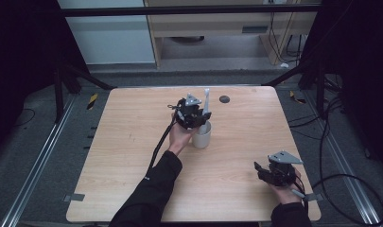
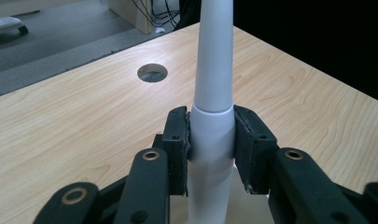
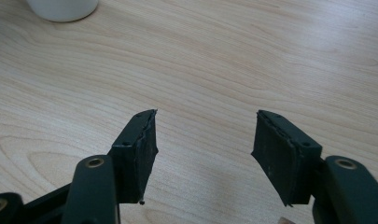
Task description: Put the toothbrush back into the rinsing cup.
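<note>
White handle [image 2: 213, 84] stands upright over the white cup [image 1: 202, 135] near the middle of the wooden table [image 1: 132, 156], pinched between the left gripper's [image 2: 211, 140] jaws. Over by the near right corner, the right gripper [image 3: 203, 144] hovers with its jaws spread, nothing between them.

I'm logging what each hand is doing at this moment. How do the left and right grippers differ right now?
The left gripper is shut on the white toothbrush handle; the right gripper is open and holds nothing. The left gripper is mid-table, above the white cup; the right gripper sits near the table's front right corner, apart from the cup. Both have black jaws and are hand-held.
</note>
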The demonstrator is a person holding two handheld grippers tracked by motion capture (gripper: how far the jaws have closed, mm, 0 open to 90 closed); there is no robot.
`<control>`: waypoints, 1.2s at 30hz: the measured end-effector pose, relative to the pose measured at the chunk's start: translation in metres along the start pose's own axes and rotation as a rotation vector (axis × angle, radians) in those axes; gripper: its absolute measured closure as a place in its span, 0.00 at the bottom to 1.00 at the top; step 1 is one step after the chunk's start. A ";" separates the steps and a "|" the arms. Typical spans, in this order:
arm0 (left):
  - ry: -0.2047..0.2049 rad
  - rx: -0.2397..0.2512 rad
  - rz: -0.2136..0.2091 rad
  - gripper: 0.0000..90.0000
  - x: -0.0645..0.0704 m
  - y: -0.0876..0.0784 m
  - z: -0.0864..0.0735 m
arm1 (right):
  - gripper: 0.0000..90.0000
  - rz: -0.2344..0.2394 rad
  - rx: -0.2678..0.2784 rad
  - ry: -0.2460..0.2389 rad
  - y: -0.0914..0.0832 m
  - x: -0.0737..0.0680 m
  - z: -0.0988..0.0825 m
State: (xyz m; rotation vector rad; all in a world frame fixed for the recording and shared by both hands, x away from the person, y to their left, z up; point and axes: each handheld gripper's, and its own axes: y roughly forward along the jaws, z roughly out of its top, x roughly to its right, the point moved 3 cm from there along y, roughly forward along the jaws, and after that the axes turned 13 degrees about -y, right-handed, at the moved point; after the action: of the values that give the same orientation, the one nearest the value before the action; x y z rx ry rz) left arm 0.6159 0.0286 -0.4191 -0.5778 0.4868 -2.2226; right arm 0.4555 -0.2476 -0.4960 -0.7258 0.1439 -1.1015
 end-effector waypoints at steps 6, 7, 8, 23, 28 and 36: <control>-0.007 -0.013 -0.009 0.74 -0.001 0.004 -0.003 | 0.43 0.001 -0.001 -0.001 0.000 0.000 0.000; -0.006 -0.011 -0.009 0.73 -0.001 0.004 -0.003 | 0.43 0.001 -0.001 0.000 0.000 0.000 0.000; -0.005 -0.011 -0.011 0.73 -0.001 0.004 -0.003 | 0.43 0.001 -0.001 0.000 0.000 0.000 0.000; 0.022 0.003 0.000 0.56 -0.005 -0.018 -0.007 | 0.43 -0.002 -0.004 -0.003 0.000 0.000 0.000; 0.025 0.017 0.000 0.48 -0.009 -0.035 -0.013 | 0.42 -0.008 -0.007 -0.009 0.000 0.000 -0.001; 0.031 0.050 0.013 0.42 -0.016 -0.072 -0.021 | 0.41 -0.017 -0.013 -0.002 -0.001 0.001 -0.002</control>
State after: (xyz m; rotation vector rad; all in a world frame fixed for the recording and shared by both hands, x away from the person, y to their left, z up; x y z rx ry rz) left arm 0.5717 0.0892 -0.4039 -0.5133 0.4488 -2.2275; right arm 0.4543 -0.2492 -0.4973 -0.7404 0.1435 -1.1169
